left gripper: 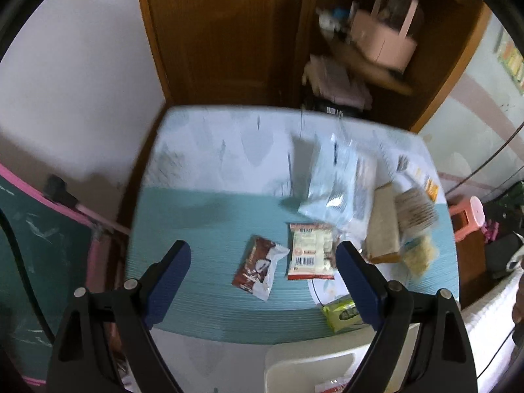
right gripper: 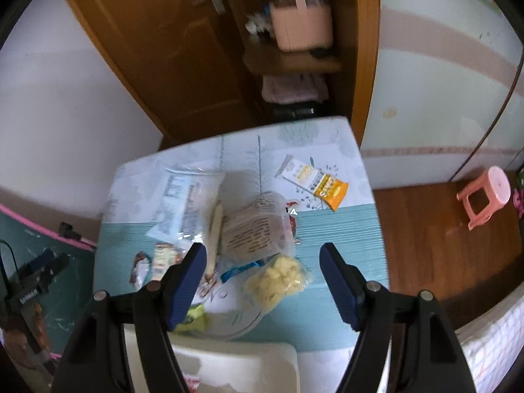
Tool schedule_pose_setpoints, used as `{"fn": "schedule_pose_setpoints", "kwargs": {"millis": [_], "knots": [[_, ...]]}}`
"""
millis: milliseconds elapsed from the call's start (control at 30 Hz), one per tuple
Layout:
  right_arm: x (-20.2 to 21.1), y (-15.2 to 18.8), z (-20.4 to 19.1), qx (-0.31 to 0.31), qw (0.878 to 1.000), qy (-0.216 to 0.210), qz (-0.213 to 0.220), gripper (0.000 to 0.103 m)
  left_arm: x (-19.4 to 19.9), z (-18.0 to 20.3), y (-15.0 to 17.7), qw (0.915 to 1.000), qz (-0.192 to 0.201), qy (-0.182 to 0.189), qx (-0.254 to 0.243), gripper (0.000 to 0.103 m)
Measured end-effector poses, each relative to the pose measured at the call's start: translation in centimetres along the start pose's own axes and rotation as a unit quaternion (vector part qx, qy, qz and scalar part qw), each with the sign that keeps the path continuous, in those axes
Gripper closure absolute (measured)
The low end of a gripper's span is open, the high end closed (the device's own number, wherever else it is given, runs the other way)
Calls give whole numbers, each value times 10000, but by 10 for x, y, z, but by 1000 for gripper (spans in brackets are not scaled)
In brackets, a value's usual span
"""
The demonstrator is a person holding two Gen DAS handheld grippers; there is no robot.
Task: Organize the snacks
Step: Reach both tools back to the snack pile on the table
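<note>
Snacks lie scattered on a small table with a teal and white cloth [left gripper: 203, 216]. My left gripper [left gripper: 263, 255] hangs open above a brown and white wrapper [left gripper: 257, 267] and a red-edged white packet [left gripper: 311, 250], nothing between its fingers. A pale blue bag [left gripper: 334, 183], a beige pack [left gripper: 381, 226] and a green packet [left gripper: 342, 311] lie to the right. My right gripper [right gripper: 263, 257] is open over a clear bag of yellow pieces [right gripper: 278, 280] and a printed clear bag [right gripper: 253, 229]. An orange and white packet [right gripper: 314, 180] lies farther back.
A cream plastic bin [right gripper: 235, 366] sits at the table's near edge, under both grippers. Behind the table stand a wooden door [left gripper: 222, 32] and shelves with a pink basket [right gripper: 303, 23]. A pink stool [right gripper: 484, 196] stands on the wooden floor at the right.
</note>
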State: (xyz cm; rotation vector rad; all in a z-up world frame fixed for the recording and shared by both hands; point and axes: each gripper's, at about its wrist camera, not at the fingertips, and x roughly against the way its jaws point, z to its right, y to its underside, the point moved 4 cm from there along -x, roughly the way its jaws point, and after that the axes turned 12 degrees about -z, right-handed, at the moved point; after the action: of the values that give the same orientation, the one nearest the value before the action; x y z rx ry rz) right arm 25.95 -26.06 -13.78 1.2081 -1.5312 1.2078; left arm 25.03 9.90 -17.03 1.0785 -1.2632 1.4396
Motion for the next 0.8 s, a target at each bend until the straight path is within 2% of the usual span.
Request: {"fn": "schedule_pose_setpoints", "kwargs": {"millis": [133, 333, 633, 767, 800], "knots": [[-52, -18, 12, -306, 9987, -191, -351, 31, -57, -4, 3, 9983, -563, 145, 57, 14], [-103, -25, 26, -688, 9947, -311, -697, 31, -118, 0, 10, 9948, -1011, 139, -32, 14], [-140, -27, 24, -909, 9870, -892, -985, 31, -152, 2, 14, 9928, -1173, 247, -21, 14], [-148, -26, 13, -808, 9871, -930, -1024, 32, -159, 3, 14, 9915, -1255, 356, -10, 25], [-148, -25, 9, -754, 9877, -938, -1000, 36, -161, 2, 14, 9911, -1281, 373, -11, 26]]}}
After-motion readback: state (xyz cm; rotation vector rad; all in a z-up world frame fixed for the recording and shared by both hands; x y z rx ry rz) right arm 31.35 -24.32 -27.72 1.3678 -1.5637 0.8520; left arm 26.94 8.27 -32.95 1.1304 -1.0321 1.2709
